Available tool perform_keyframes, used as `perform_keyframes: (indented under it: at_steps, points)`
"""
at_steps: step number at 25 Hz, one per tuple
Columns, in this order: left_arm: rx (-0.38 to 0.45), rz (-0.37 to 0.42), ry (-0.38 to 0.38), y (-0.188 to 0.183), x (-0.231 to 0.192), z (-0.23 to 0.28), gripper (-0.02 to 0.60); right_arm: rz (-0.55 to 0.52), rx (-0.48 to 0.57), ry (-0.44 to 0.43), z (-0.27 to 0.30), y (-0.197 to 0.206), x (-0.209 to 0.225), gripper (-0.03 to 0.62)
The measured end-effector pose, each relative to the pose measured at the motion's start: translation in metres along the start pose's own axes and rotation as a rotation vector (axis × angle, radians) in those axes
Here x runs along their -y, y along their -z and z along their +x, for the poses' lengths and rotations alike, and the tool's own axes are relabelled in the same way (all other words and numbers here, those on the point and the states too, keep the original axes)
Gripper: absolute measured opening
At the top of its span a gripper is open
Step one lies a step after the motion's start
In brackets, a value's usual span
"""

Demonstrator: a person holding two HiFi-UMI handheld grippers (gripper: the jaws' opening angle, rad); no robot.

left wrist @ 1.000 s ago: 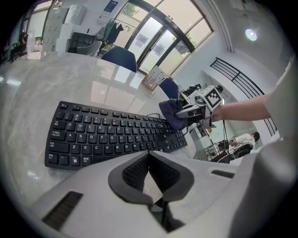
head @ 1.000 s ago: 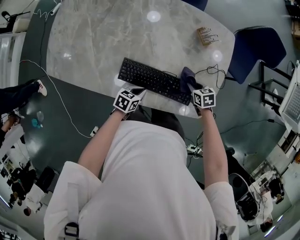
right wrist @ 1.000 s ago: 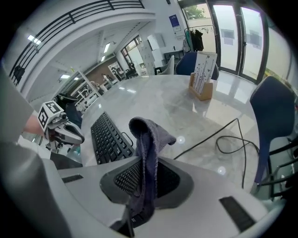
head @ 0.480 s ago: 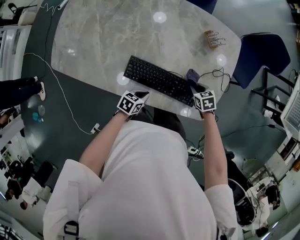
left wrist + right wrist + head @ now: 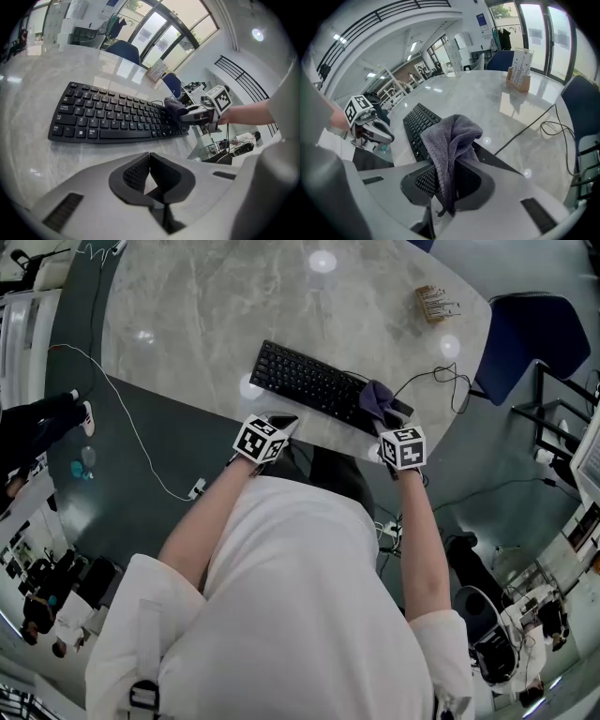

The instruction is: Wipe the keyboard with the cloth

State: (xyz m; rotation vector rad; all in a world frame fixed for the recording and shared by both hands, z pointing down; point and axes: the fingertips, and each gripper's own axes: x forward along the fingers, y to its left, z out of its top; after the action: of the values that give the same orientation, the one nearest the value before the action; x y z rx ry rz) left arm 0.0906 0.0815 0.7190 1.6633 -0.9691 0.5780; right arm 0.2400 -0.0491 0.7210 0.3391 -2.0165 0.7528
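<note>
Left gripper [image 5: 150, 180] is pinched closed on nothing, hovering by the near table edge, about 7 o'clock from the flat black computer keyboard [image 5: 309, 385]. Right gripper [image 5: 445, 187] is clamped on a crumpled purple-grey microfibre cloth [image 5: 452, 136], which is draped over the keyboard's 4 o'clock end. It's all on a pale grey marble-look table [image 5: 206, 306]. A thin black cable [image 5: 441, 381] loops at 3 o'clock, and a small brown card stand [image 5: 437, 303] sits farther out at 1 o'clock.
</note>
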Motion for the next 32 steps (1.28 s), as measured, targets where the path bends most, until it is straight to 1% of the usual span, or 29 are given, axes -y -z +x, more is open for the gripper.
perform_keyframes:
  at_steps: [2,7,11,13,18,22,24,26,32]
  points:
    - [0.004,0.003,0.0,-0.001,0.001,0.0,0.008,0.014,0.003,-0.011,0.0,0.004,-0.005,0.072]
    - [0.001,0.017,0.003,-0.001,0.004,0.001,0.008,0.004,-0.02,-0.058,0.006,0.02,-0.027,0.072]
    - [0.006,0.029,0.004,-0.003,0.011,0.003,0.008,0.018,-0.018,-0.077,0.01,0.026,-0.036,0.072]
    - [0.008,0.033,0.001,-0.003,0.013,0.004,0.008,0.029,-0.025,-0.111,0.012,0.028,-0.042,0.072]
    - [0.014,0.045,0.001,-0.007,0.022,0.006,0.008,0.02,-0.043,-0.188,0.014,0.03,-0.057,0.072]
    - [0.029,0.048,0.0,-0.01,0.032,0.004,0.008,0.017,-0.052,-0.293,0.01,0.028,-0.081,0.072]
    - [0.034,0.046,0.002,-0.012,0.036,0.006,0.008,0.022,-0.056,-0.326,0.009,0.027,-0.087,0.072]
    - [0.035,0.05,-0.001,-0.019,0.036,0.011,0.008,0.035,-0.06,-0.329,0.012,0.025,-0.082,0.072]
    - [0.034,0.043,0.001,-0.024,0.048,0.027,0.008,0.048,-0.078,-0.288,0.011,0.039,-0.052,0.072]
